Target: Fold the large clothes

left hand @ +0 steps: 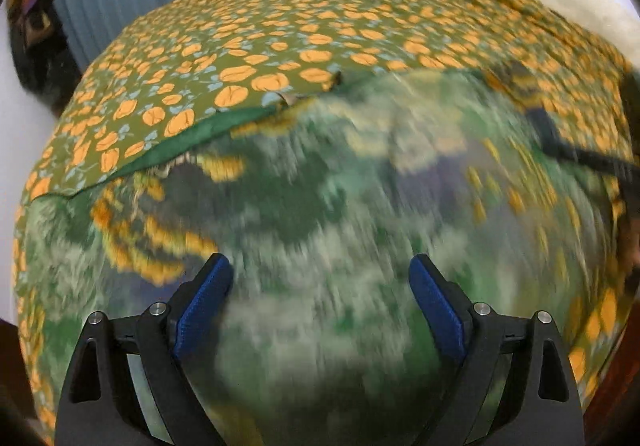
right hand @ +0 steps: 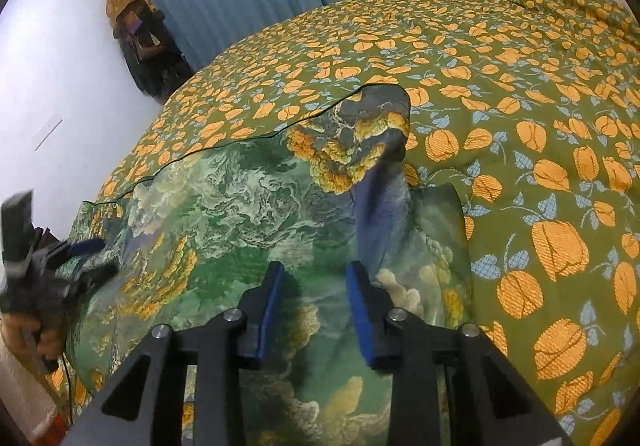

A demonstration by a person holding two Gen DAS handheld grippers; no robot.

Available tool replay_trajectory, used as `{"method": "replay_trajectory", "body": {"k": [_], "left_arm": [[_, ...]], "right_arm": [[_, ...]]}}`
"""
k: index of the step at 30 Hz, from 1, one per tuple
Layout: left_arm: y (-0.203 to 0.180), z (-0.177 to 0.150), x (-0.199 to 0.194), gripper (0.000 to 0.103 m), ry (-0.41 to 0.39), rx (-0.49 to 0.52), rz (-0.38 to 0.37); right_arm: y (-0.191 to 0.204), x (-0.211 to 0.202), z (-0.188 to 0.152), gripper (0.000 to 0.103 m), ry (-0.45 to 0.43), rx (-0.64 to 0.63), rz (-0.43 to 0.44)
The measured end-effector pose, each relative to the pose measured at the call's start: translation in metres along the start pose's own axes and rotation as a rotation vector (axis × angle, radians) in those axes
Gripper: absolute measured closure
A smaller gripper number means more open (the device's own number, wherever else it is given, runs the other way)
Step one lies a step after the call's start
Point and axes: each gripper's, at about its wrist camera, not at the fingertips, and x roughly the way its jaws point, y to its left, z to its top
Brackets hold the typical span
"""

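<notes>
Across the near half of the bed (right hand: 520, 94), on its orange-flowered green cover, lies the green printed garment (right hand: 248, 198), spread mostly flat with one far corner turned back. It looks thin, soft and light, likely to slide and crease, so its dark hemmed edge (right hand: 224, 144) or corners seem the best places to pinch. The right tool (right hand: 316, 278) hovers over the cloth, fingers partly spread, gripping nothing. The left tool (left hand: 320, 270) is spread wide above the cloth; that view is motion-blurred, so contact is uncertain. Bare cover beyond and right gives open room to fold.
</notes>
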Motion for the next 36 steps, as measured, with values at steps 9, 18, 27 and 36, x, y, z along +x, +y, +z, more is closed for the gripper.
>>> {"method": "replay_trajectory", "body": {"k": [9, 18, 27, 36], "left_arm": [[-0.028, -0.034, -0.029, 0.011, -0.041, 0.077, 0.064], [-0.039, -0.054, -0.035, 0.011, -0.037, 0.066, 0.092], [-0.061, -0.074, -0.050, 0.008, 0.057, 0.174, 0.041], [-0.039, -0.028, -0.074, 0.008, -0.066, -0.107, -0.139]], "right_arm": [[0.007, -0.009, -0.004, 0.069, 0.016, -0.021, -0.034], [0.007, -0.026, -0.013, 0.069, 0.023, -0.043, -0.039], [-0.007, -0.067, -0.032, 0.066, 0.000, -0.002, -0.023], [-0.060, -0.080, -0.064, 0.028, 0.033, 0.289, 0.032]]}}
